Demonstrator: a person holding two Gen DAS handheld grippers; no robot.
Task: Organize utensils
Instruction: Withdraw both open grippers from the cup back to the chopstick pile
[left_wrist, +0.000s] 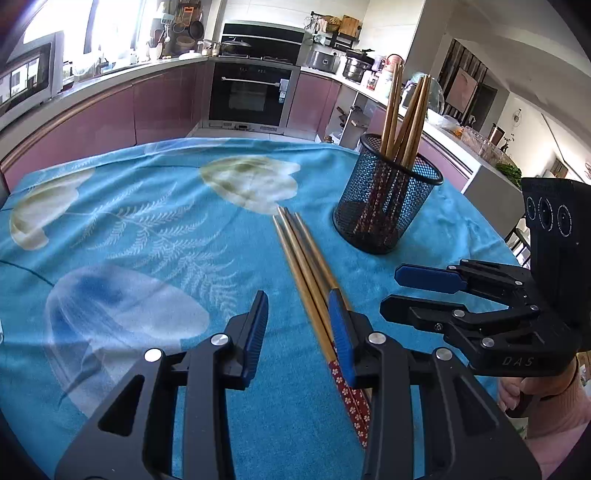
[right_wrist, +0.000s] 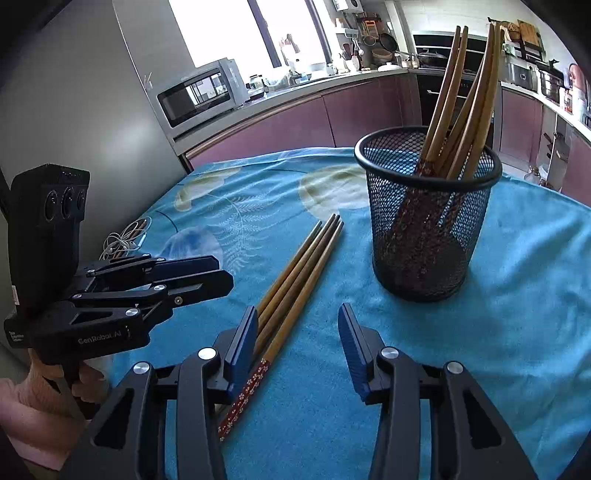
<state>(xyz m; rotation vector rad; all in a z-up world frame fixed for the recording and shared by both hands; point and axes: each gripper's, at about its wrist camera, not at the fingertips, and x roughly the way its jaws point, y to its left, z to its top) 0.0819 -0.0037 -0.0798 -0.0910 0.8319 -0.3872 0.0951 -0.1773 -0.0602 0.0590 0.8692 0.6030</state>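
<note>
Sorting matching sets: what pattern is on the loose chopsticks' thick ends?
Red with small white flowers on the loose chopsticks; clearest in the right wrist view.

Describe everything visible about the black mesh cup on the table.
The black mesh cup is a round holder that looks like wire mesh, with a solid rolled rim and a slight taper toward its base. It stands upright on the blue floral tablecloth. Several chopsticks stand inside, patterned red ends down, leaning on the rim. The loose chopsticks beside it lie apart from it; neither gripper touches it.

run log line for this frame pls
left gripper open | right gripper open | loose chopsticks on tablecloth | mesh holder part-filled
</note>
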